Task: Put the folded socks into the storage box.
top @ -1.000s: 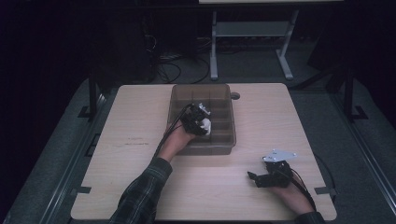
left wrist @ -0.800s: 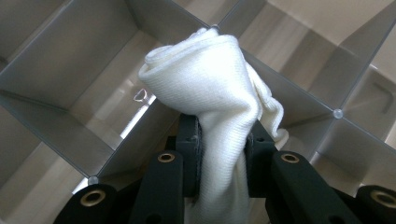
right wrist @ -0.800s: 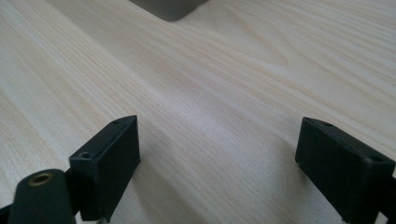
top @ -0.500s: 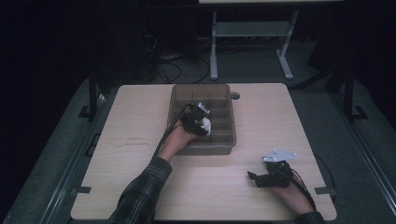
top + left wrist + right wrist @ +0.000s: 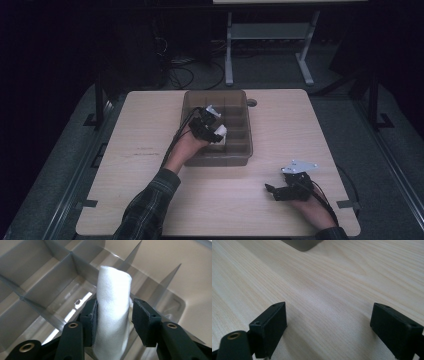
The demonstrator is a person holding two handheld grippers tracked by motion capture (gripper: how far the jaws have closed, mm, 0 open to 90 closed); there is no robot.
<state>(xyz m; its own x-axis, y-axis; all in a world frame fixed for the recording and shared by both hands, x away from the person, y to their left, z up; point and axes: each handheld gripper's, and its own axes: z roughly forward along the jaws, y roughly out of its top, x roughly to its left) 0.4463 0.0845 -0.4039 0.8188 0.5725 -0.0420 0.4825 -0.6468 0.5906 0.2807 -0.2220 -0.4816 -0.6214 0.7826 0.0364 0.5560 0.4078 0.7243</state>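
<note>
Cloth roll over the divided bin (image 5: 235, 155) — not yet released.
We had the left gripper (image 5: 113, 315) clamped on the white cloth roll (image 5: 113, 307); right gripper (image 5: 329, 327) sat apart, empty, on the worktop (image 5: 337, 277).

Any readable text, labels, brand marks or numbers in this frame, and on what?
None can be read.
The divided bin, the rolled white cloth between the left gripper jaws, the right gripper and the table carry no print.
Faint marks on the tabletop: too small.
</note>
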